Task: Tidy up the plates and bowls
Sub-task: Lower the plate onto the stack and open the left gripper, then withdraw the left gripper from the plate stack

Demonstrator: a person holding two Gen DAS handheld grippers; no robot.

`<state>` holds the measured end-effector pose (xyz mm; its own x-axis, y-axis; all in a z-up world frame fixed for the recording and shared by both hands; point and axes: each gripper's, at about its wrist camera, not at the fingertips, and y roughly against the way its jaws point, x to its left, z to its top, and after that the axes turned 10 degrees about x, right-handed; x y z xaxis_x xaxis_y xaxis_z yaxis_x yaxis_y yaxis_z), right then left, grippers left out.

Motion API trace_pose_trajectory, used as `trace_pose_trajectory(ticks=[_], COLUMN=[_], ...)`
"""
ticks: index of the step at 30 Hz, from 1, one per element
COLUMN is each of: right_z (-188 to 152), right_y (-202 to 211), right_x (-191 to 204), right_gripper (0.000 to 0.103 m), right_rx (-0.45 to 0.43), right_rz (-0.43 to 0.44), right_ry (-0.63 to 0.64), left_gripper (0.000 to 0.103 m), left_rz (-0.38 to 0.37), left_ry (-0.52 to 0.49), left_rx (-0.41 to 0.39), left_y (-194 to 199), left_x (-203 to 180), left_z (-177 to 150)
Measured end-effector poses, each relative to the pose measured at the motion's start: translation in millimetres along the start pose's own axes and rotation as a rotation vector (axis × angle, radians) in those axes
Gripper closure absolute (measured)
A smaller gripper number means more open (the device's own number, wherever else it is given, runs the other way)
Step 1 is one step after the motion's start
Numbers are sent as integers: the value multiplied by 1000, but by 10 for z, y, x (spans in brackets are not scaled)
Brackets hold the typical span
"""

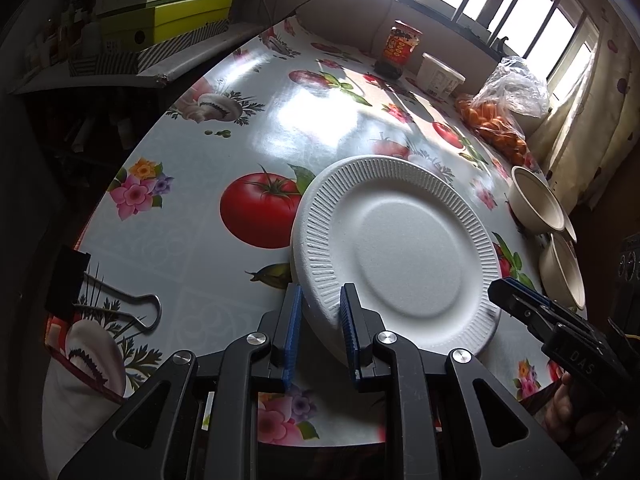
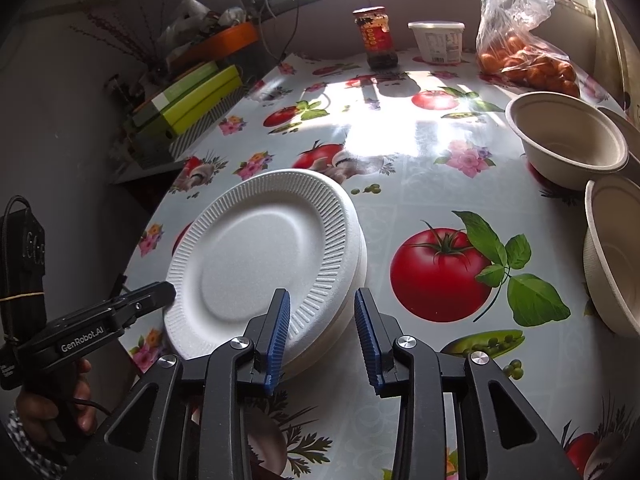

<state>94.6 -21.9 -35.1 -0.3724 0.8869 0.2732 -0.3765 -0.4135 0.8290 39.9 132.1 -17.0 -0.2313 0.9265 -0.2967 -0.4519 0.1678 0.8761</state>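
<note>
1. My left tongs point(image 1: 320, 312) straddle the near rim of the white foam plates point(image 1: 396, 252), one pad outside and one on the ribbed edge; they look clamped on it, though I cannot see whether they hold one plate or several.
2. My right tongs point(image 2: 322, 336) hang open just right of the same stack point(image 2: 264, 264), gripping nothing.
3. The plates sit as a small stack on the desk point(image 2: 400, 160), near its front edge; the paper bowls point(image 2: 568, 140) stand apart at the right side, not nested.
4. I judge the plate step to be in hand, with the bowls not yet gathered.
5. Next I should settle the stack square, then take a bowl by its rim with the right tongs, squeezing gently, since the foam looks easy to dent.
</note>
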Motion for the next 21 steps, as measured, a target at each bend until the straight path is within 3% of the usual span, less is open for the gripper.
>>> trace_pose_trajectory(ticks=[6,13,21], right_z=[3,17,21], right_y=[1,15,51], right_x=[-4,-26,-37], right_gripper=[66,61,58], right_rx=[0,-9,-26], right_rz=[0,-2,-6], right_ry=[-2,-14,-31], left_gripper=[80,61,60], left_rz=[13,39,56], left_ry=[-13,-24,-41], left_rx=[-3,-13,-28], left_y=[7,24,67], left_x=[-8,-11,-46], left_z=[11,26,40])
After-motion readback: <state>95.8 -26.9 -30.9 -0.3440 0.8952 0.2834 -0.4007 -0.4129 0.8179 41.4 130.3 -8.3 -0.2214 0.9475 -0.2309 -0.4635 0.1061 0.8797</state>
